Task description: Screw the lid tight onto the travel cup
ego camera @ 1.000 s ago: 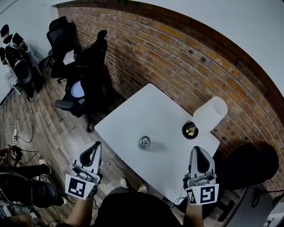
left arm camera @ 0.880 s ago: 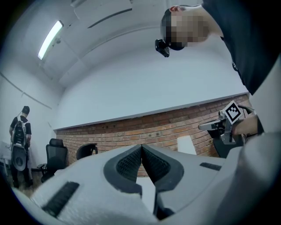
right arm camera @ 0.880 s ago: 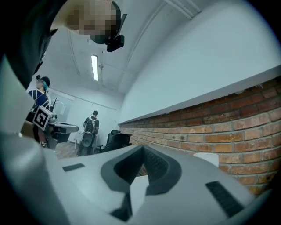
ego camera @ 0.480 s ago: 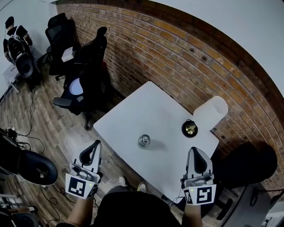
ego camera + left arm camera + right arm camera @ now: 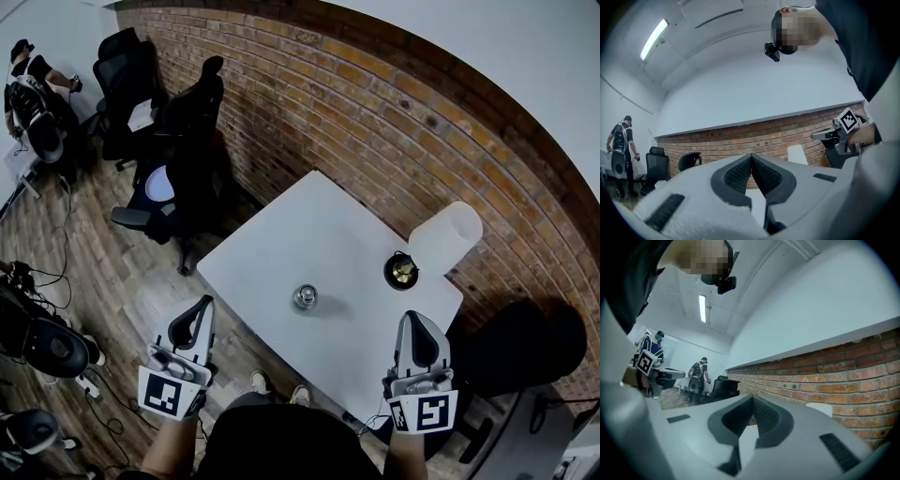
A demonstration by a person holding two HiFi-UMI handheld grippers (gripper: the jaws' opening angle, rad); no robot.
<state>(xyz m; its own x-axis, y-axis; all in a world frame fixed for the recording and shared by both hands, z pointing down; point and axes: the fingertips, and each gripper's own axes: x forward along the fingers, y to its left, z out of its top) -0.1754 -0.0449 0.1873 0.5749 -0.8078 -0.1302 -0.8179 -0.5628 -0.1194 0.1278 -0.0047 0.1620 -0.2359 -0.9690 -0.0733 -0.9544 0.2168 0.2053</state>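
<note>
**Item 1. L gripper** [image 5: 200, 307]: jaws together, pads meeting, nothing between them. Held level off the near-left edge of the table, not touching it.

**Item 2. R gripper** [image 5: 419, 321]: jaws together, empty. At the near-right table edge, pointing level towards the brick wall [image 5: 375, 122].

**Item 3. White table** [image 5: 319, 225]: square top, one corner towards the person.

**Item 4. Silvery round item** [image 5: 305, 298]: small, metal, upright, mid-table towards the near side. Nearest thing to both grippers.

**Item 5. Dark round item** [image 5: 401, 271]: black rim, brassy centre, far right, well apart from item 4.

**Item 6. Translucent white tub** [image 5: 445, 238]: just beside item 5, on the wall side.

**Item 7. Office chairs** [image 5: 187, 141]: far left, off the table.

**Notes:** Seen from above, can't tell which of items 4 and 5 is the travel cup and which the lid, nor whether a lid already sits on either. Scene fits lid-off and lid-tightened alike.

**Handling, est.:** smooth metal prob. slips in the pads. Any twist wants the cup body clamped low in one gripper, the lid kept level to avoid cross-threading, and the turn made about the cup's own axis.
</note>
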